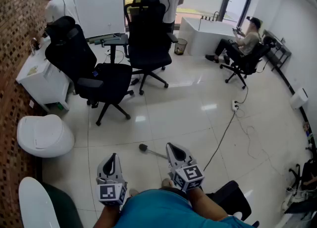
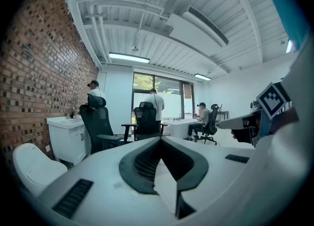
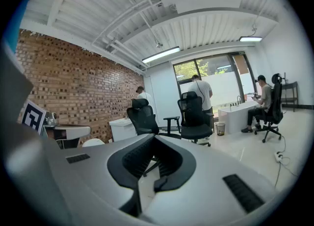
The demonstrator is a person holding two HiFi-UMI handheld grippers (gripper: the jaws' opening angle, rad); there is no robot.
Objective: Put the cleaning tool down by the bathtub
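Note:
The cleaning tool (image 1: 144,148) is a thin rod with a small dark round head. It sticks out level to the left from my right gripper (image 1: 170,147), which is shut on its handle low over the white tiled floor. In the right gripper view the jaws (image 3: 153,138) meet at their tips, and only a dark stub shows low between them. My left gripper (image 1: 113,157) is beside it on the left, shut and holding nothing, with its tips together (image 2: 159,140). The white bathtub (image 1: 203,34) stands far across the room by the window, also visible ahead (image 3: 240,114).
Two black office chairs (image 1: 101,76) (image 1: 148,39) stand between me and the tub. A white toilet (image 1: 44,135) and a sink cabinet (image 1: 42,78) line the brick wall on the left. A cable and power strip (image 1: 235,106) lie to the right. Three people are at the far end.

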